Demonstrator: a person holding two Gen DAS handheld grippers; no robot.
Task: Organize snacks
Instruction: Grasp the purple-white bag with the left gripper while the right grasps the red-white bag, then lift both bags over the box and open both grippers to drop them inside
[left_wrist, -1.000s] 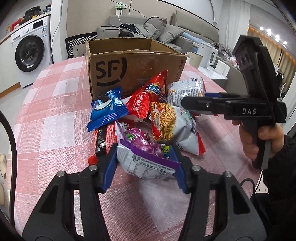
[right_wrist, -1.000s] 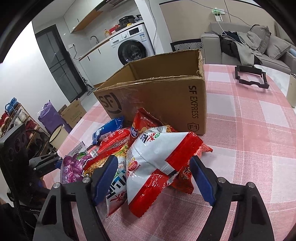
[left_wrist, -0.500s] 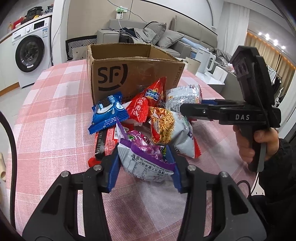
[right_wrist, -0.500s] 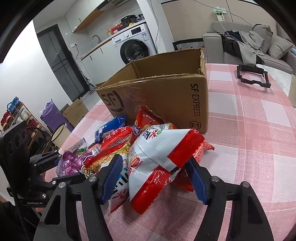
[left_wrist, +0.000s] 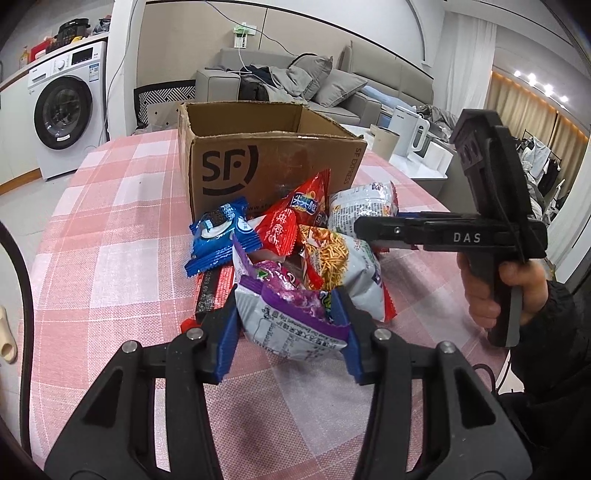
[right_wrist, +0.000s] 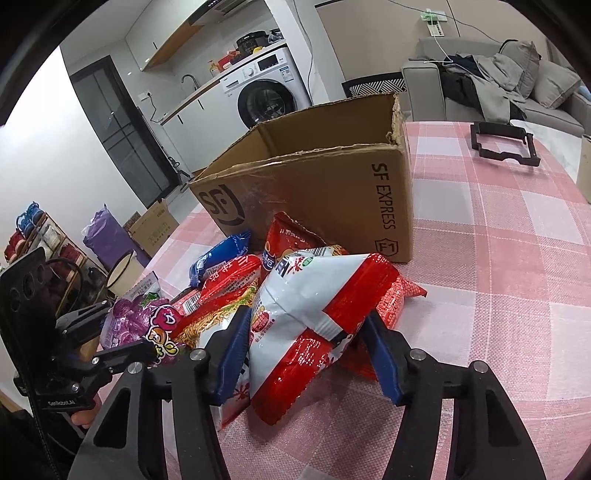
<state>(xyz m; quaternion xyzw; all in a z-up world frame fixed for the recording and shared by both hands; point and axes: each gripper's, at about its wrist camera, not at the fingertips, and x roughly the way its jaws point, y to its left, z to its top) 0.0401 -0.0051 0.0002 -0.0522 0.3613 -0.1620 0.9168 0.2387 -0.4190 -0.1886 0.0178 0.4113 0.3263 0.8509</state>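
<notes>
— Snacks first: where do they sit for you?

— Heaped on the checked cloth (left_wrist: 110, 229) just past my jaws, in front of the box (left_wrist: 266, 166). My left gripper (left_wrist: 288, 325) has the purple bag (left_wrist: 291, 317) between its blue pads (left_wrist: 227, 341), both pads touching the wrapper, so I am grasping it.

— And your other side?

— My right gripper (right_wrist: 308, 349) straddles the red-and-white bag (right_wrist: 310, 321). The left pad (right_wrist: 232, 354) presses its edge and the right pad meets its red end; I would call that clenched on the bag.

— What differs from a second ago?

— Both pairs of jaws have narrowed. A second back my right pads stood clear of the bag on each side, and my left ones sat wider around the purple wrapper. The purple bag now looks lifted a little at my end and nearer the noodle bag (left_wrist: 332, 266).

— Beyond the jaws?

— A blue packet (left_wrist: 218, 236) to the left of my left jaws, a red one (left_wrist: 280, 229) ahead, both against the box front. The box is open on top; I cannot see its floor.
</notes>
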